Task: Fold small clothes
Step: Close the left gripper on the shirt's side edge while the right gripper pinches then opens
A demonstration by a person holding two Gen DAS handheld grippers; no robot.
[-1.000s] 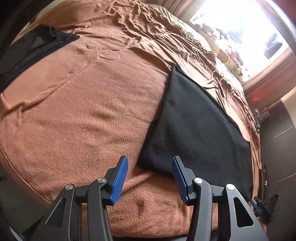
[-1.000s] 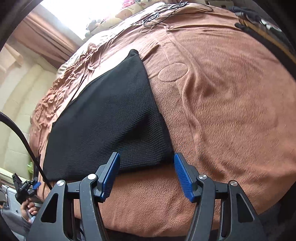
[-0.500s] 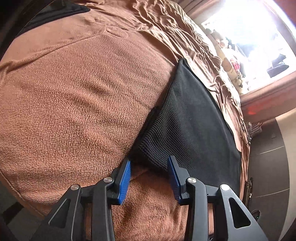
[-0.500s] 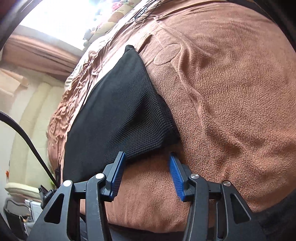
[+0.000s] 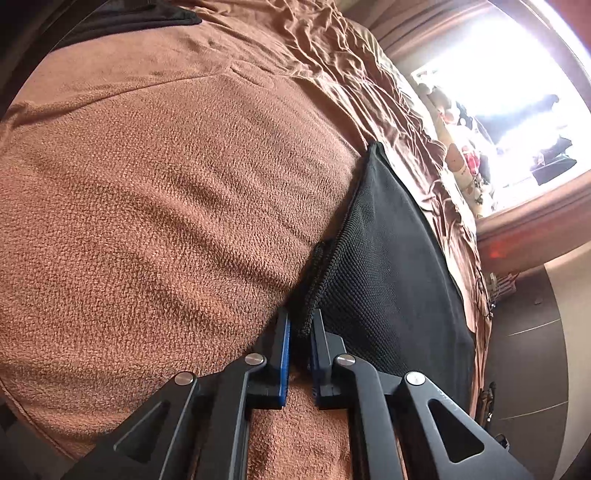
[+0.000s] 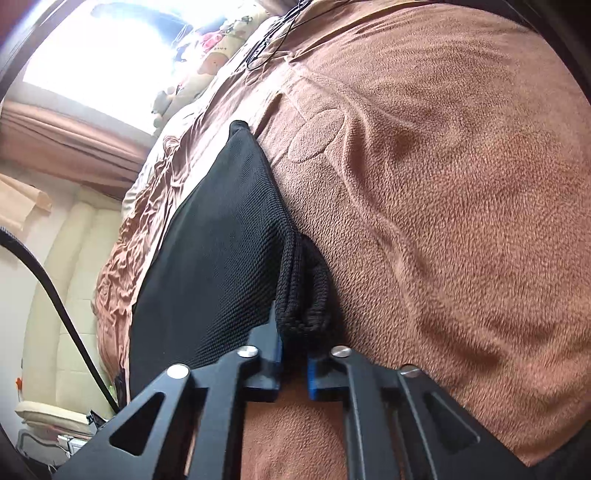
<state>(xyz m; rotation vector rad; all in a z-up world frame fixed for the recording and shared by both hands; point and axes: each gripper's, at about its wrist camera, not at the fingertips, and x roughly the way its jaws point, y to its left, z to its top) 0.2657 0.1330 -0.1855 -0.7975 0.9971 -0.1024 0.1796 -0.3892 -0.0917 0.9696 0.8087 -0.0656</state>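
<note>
Looking along the left gripper (image 5: 300,325), we see its blue pads (image 5: 283,354) drawn close together, and the near left corner of the black garment (image 5: 384,266) is pinched between them. The knitted edge of the cloth bunches up just above the fingertips. To the left of this gripper lies the brown blanket (image 5: 166,192), which covers the bed and shows soft ridges. Far at the top left edge we see another dark cloth (image 5: 140,18) lying on the blanket, well apart from the garment. To the right of the gripper the black garment spreads flat over the blanket, and its far corner points toward the bright window (image 5: 509,103). Some soft toys (image 5: 461,162) sit near the window, but they are too small for us to tell more.

In the right wrist view we see first a pale wall and a black cable (image 6: 55,295) at the left edge. Then comes the black garment (image 6: 221,251), lying flat on the brown blanket (image 6: 461,206). The right gripper (image 6: 293,345) is closed narrow on the near right corner of the garment; the cloth folds into thick rolls between and just above its pads (image 6: 312,376). To the right of it we see only the blanket, with an oval mark pressed in its surface.
</note>
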